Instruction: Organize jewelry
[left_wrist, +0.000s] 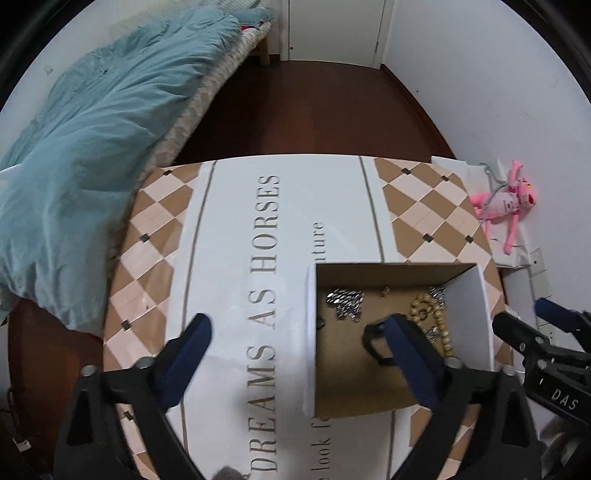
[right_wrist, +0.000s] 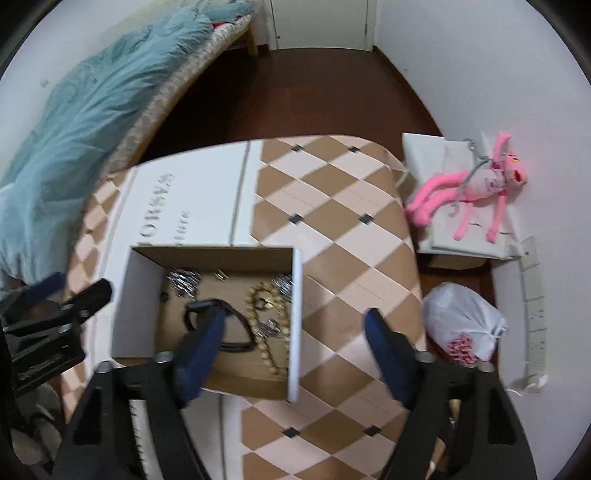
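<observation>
An open cardboard box (left_wrist: 469, 314) (right_wrist: 140, 295) sits on the patterned table (left_wrist: 229, 240) (right_wrist: 332, 229). Inside lie a silver chain bracelet (left_wrist: 345, 299) (right_wrist: 183, 280), a tan bead necklace (left_wrist: 424, 308) (right_wrist: 273, 332), a black band (left_wrist: 376, 349) (right_wrist: 229, 345) and more silver pieces (left_wrist: 437, 291) (right_wrist: 282, 284). My left gripper (left_wrist: 295, 330) is open and empty, straddling the box's left wall above it. My right gripper (right_wrist: 291, 321) is open and empty, straddling the box's right wall; it also shows in the left wrist view (left_wrist: 524, 317).
A bed with a teal duvet (left_wrist: 85, 155) (right_wrist: 74, 129) is to the left. A pink plush toy (left_wrist: 509, 203) (right_wrist: 476, 188) lies on a white box by the right wall. A white plastic bag (right_wrist: 463, 325) is on the floor at right.
</observation>
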